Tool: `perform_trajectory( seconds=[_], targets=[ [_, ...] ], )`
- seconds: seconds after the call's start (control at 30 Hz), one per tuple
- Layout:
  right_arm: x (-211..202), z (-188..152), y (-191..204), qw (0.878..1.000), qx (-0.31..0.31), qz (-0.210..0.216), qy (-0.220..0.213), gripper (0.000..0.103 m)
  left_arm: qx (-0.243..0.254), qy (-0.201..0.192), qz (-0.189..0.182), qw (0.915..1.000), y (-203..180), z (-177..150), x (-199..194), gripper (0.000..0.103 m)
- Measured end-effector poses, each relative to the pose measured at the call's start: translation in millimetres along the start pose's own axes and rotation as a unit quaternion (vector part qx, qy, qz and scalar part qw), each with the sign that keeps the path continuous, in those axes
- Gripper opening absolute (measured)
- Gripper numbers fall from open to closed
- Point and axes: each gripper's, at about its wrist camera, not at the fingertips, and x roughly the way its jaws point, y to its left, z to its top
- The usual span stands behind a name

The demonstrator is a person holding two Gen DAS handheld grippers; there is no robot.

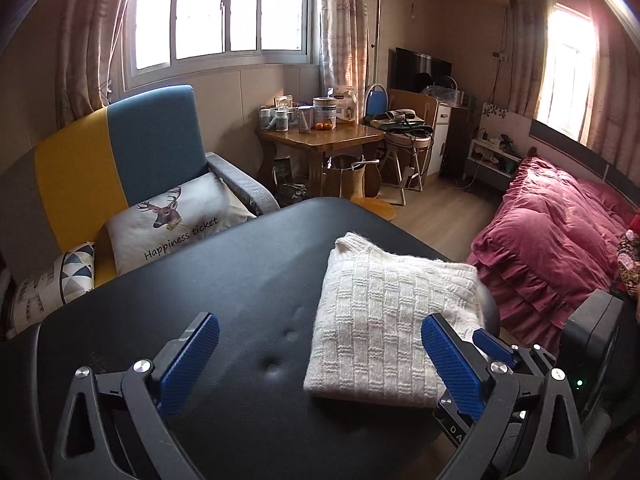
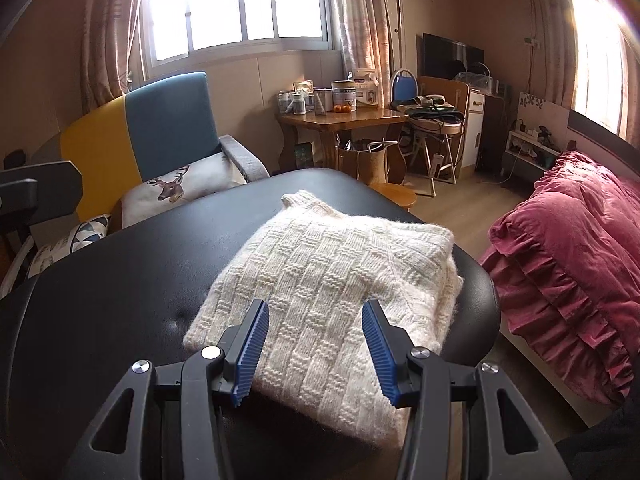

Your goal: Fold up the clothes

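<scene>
Left wrist view: my left hand-held gripper (image 1: 320, 364) stood wide apart and empty, above the black worktop (image 1: 180, 300). The folded cream sweater (image 1: 388, 320) lay toward the worktop's right edge, its right side at the rounded rim. I judged the main risk there: a nudge from either tool could push the stack over that rim toward the floor, and the loose knit could snag on the ribbed pads (image 1: 454, 364). The padded surface showed dimples left of the sweater. Beyond the sweater stood a wooden table (image 1: 320, 140); left of it, an armchair (image 1: 120, 160).

Right wrist view: my right hand-held gripper (image 2: 316, 348) was moderately spread, empty, over the sweater's (image 2: 332, 272) near edge. Closing here might pinch only the top layer and undo the fold. A red-covered bed (image 2: 568, 248) lay right of the sweater.
</scene>
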Motion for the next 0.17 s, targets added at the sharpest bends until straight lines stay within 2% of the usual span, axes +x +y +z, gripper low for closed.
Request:
perform_trajectory(
  seconds=[0.17],
  targets=[
    [3.8, -4.4, -3.9, 1.000, 0.006, -0.001, 0.007, 0.049, 0.009, -0.001, 0.021, 0.9997, -1.0, -5.6, 4.0, 0.099]
  ],
)
